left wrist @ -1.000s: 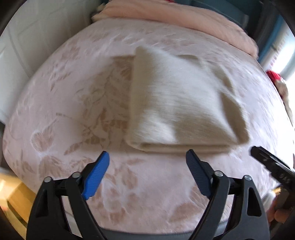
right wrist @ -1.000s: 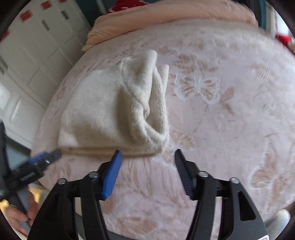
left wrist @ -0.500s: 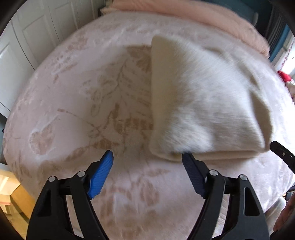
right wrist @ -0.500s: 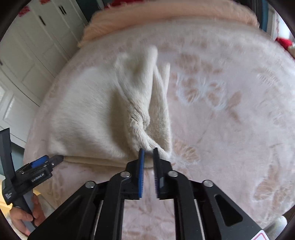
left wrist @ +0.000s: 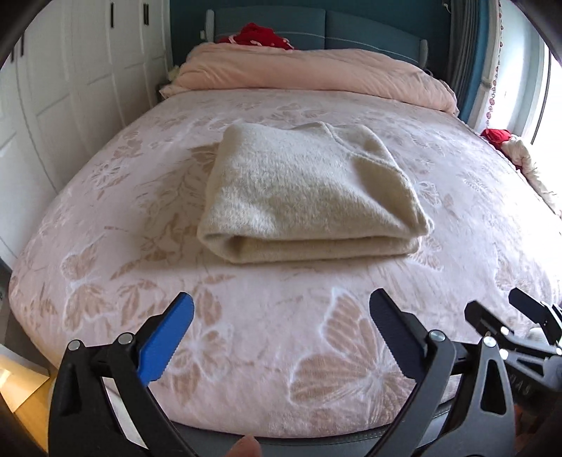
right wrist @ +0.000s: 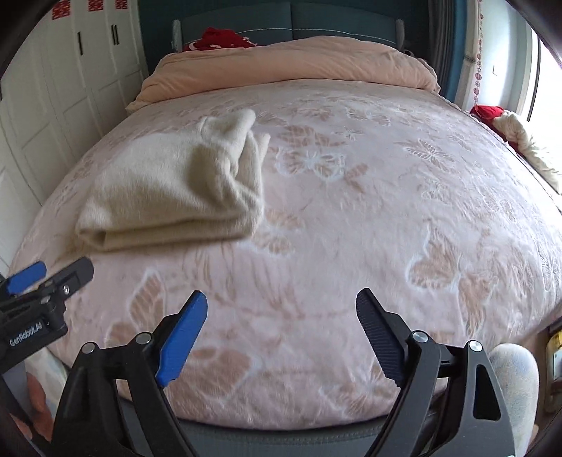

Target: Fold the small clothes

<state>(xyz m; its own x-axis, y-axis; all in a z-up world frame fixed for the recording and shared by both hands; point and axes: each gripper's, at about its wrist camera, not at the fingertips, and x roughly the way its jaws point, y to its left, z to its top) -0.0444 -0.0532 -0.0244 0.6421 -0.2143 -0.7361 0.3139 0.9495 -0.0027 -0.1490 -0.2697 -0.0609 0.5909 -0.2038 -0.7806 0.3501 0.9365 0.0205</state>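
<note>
Both our grippers, left (left wrist: pixel 281 337) and right (right wrist: pixel 281 334), back off the folded sweater (left wrist: pixel 309 200) toward the bed's (left wrist: pixel 105 281) near edge, jaws just opened wide, empty.

A pink bedspread (left wrist: pixel 116 253) with pale butterfly and leaf patterns covered the bed. A peach duvet (left wrist: pixel 309 72) lay bunched against a teal headboard (left wrist: pixel 368 30), red cloth (left wrist: pixel 261 35) behind it. White wardrobe doors (left wrist: pixel 70 81) stood alongside.

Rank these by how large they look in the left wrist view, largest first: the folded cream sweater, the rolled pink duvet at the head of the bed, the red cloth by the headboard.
1. Folded cream sweater
2. Rolled pink duvet, though it lies farther from the camera, so this order is unsure.
3. Red cloth, clearly smallest.
</note>
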